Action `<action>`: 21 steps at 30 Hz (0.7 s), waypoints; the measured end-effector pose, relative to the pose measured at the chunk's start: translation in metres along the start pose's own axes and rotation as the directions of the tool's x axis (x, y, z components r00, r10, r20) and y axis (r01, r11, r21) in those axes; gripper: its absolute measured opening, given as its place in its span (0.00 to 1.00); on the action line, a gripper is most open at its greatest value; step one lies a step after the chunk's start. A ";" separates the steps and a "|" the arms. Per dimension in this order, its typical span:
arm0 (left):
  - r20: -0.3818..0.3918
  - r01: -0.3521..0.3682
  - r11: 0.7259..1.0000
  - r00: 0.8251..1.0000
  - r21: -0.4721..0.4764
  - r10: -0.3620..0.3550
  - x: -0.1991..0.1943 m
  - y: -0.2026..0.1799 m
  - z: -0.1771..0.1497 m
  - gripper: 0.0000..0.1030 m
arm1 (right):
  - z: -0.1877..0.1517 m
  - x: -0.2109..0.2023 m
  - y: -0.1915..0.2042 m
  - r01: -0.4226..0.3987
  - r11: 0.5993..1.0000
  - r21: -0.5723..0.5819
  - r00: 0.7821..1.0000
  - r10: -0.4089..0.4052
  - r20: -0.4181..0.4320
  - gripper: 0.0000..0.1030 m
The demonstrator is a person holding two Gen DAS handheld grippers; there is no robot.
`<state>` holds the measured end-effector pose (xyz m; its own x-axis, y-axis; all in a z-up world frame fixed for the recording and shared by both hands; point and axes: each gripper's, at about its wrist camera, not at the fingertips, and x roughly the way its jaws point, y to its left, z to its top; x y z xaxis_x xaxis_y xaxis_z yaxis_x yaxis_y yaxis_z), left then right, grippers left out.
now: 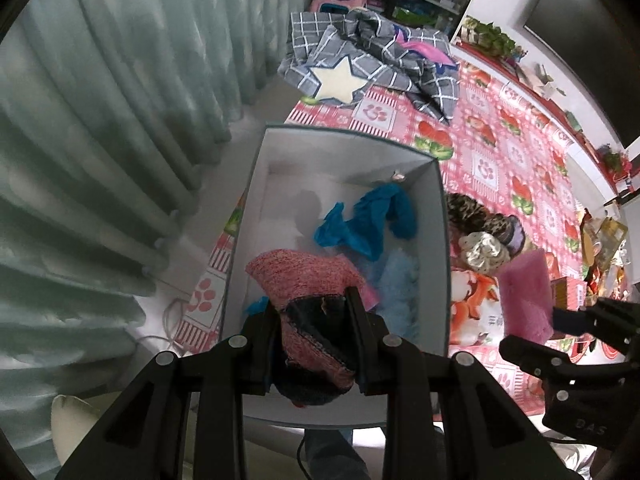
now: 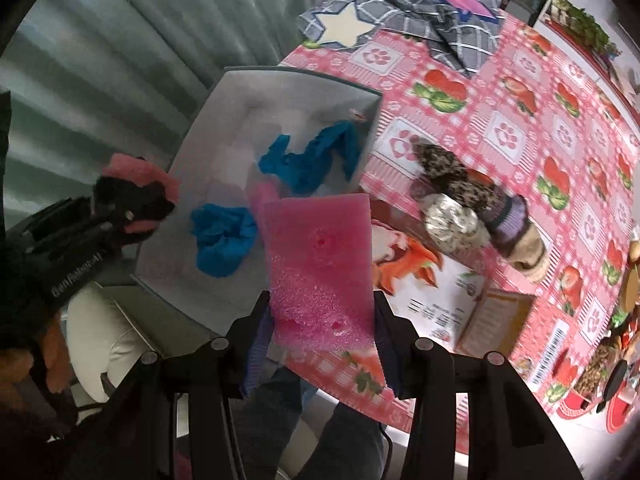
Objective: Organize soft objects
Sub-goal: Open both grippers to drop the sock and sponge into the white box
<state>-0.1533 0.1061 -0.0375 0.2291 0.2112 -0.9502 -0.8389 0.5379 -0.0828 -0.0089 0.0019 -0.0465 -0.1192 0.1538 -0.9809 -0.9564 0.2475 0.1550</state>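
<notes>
Holding a pink knitted sock point(image 1: 308, 280) with a dark cuff, our left claw point(image 1: 312, 320) is clenched on it directly above the open grey box point(image 1: 440, 216), so the drop is straight down from the claw. Our right claw point(image 2: 322, 312) is clamped on a pink foam sponge point(image 2: 320, 248), whose long axis runs away from us toward 12 o'clock; it hangs at the box's 3 o'clock rim, partly over the counter point(image 2: 520, 92), so it must travel toward 9 o'clock to clear the wall. We judge the left hand nearer to release.

Inside the box lie crumpled blue cloths point(image 1: 360, 220). On the counter, at 3 o'clock from the box, wait a leopard-print soft piece point(image 2: 452, 172), a pale scrunchie point(image 2: 452, 224) and a striped sock point(image 2: 516, 220).

Only the right wrist view shows the sponge's full pitted face and a second blue bundle point(image 2: 222, 240); only the left shows the sock centred over the box floor.
</notes>
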 end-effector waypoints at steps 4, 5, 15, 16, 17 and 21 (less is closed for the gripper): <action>-0.027 -0.006 1.000 1.000 0.018 0.007 0.009 -0.002 -0.006 0.31 | 0.011 0.007 0.011 -0.007 1.000 -0.018 1.000 0.007 -0.006 0.47; -0.034 -0.007 1.000 0.999 0.022 0.007 0.011 -0.003 -0.007 0.31 | 0.016 0.009 0.014 -0.002 1.000 -0.023 1.000 0.002 -0.007 0.47; -0.073 -0.002 0.999 0.997 0.049 0.005 0.020 -0.010 -0.017 0.32 | 0.052 0.024 0.030 -0.004 0.999 -0.053 1.000 0.002 -0.025 0.47; -0.071 -0.001 0.999 0.997 0.052 0.004 0.020 -0.011 -0.018 0.32 | 0.054 0.024 0.030 -0.008 0.999 -0.054 1.000 0.007 -0.026 0.47; -0.068 0.000 0.999 0.998 0.055 0.003 0.019 -0.012 -0.018 0.34 | 0.057 0.024 0.032 -0.013 0.998 -0.057 1.000 0.012 -0.022 0.47; -0.061 0.030 0.998 0.998 0.055 -0.027 0.016 -0.014 -0.019 0.51 | 0.063 0.027 0.039 -0.037 0.996 -0.087 0.999 0.034 -0.035 0.48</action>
<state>-0.1472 0.0859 -0.0574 0.2210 0.1468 -0.9642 -0.8030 0.5884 -0.0945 -0.0325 0.0757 -0.0592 -0.1609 0.1280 -0.9786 -0.9709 0.1576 0.1803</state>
